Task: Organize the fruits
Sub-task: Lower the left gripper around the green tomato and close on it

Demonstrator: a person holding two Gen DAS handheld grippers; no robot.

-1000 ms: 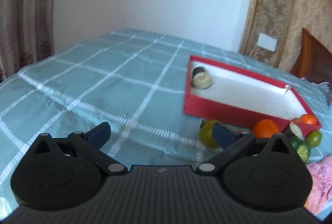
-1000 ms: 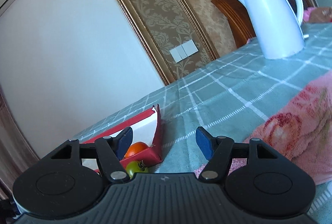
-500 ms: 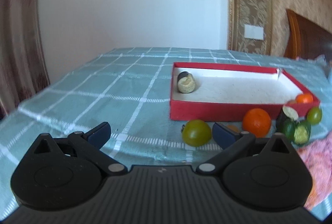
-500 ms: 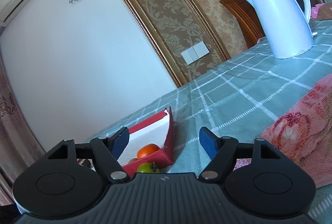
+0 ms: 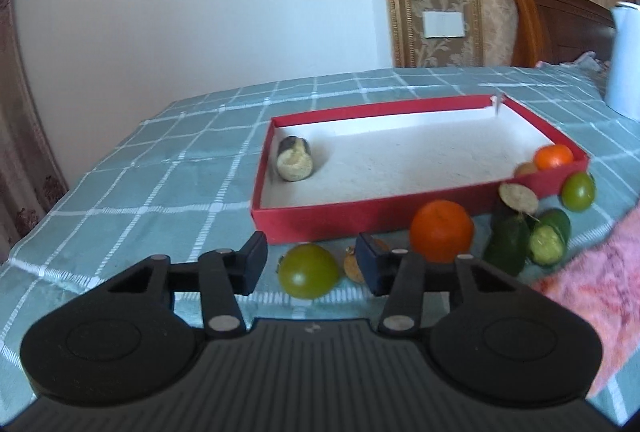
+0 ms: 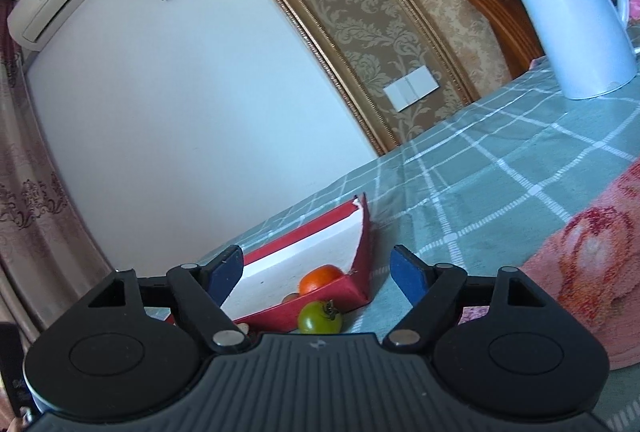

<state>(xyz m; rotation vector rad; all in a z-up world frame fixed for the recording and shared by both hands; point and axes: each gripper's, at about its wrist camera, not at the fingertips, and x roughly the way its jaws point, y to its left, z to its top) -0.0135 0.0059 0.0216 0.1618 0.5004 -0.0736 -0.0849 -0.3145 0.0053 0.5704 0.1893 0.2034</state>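
Green tomato [image 5: 308,270] sits on the tablecloth between the left gripper [image 5: 308,264] fingers, just before the red box [image 5: 400,212].

Left jaws have just been closing but do not yet press the fruit, which stays free; centre it between the pads and squeeze gently, steering clear of the brown scrap [image 5: 352,266] at its side. Beyond lie the orange [image 5: 442,230] and cucumber pieces [image 5: 528,240]. The right gripper [image 6: 316,274] has just been opening, spread and empty, near the box's corner.

Fruits [image 5: 441,231] before tray [image 5: 360,216] — kettle [image 6: 572,8] behind, rt.
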